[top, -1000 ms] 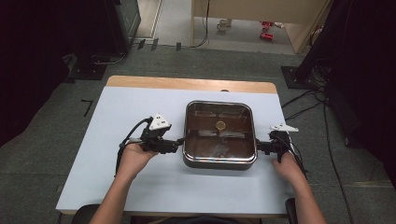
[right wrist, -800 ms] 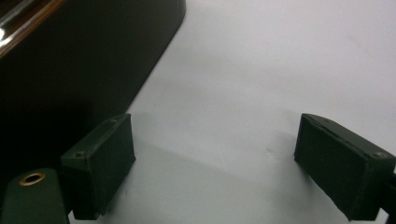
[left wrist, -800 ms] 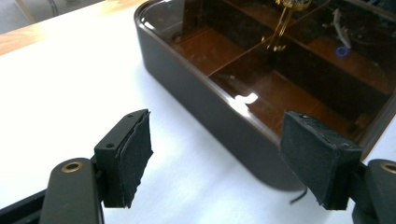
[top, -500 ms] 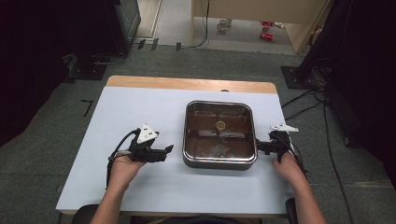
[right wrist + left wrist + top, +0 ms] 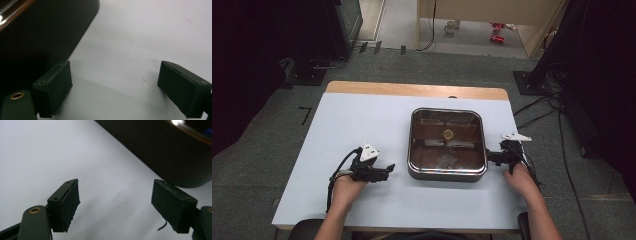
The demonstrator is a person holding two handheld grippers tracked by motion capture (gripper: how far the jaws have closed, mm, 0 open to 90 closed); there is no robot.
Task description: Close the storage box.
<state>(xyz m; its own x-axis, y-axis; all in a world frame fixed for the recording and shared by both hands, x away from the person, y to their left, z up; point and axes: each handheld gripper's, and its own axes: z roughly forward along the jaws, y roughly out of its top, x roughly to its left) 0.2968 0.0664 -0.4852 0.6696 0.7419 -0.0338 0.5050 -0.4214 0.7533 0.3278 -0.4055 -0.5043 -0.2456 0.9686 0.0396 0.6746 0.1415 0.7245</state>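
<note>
Pan [image 5: 447, 145]: square, dark, right of counter [image 5: 337, 130] centre, flat, nothing gripping it.
Your left gripper [image 5: 384, 172]: jaws wide, empty, near pan's left wall.
Your right gripper [image 5: 492, 157]: jaws wide, empty, just beside pan's right wall.
Progress: pan looks placed; only withdrawal likely left.

- In the left gripper view, the dark pan [image 5: 175, 152] beyond the right-hand jaw is cut off by the top and right edges; its inside is hidden.
- In the right gripper view, the pan's wall [image 5: 37, 32] beside the left-hand jaw runs off the top and left edges.
- In the high view, the small round thing [image 5: 448, 133] inside the pan is too small to identify.
- The person's forearms [image 5: 334, 215] are cut by the bottom edge.
</note>
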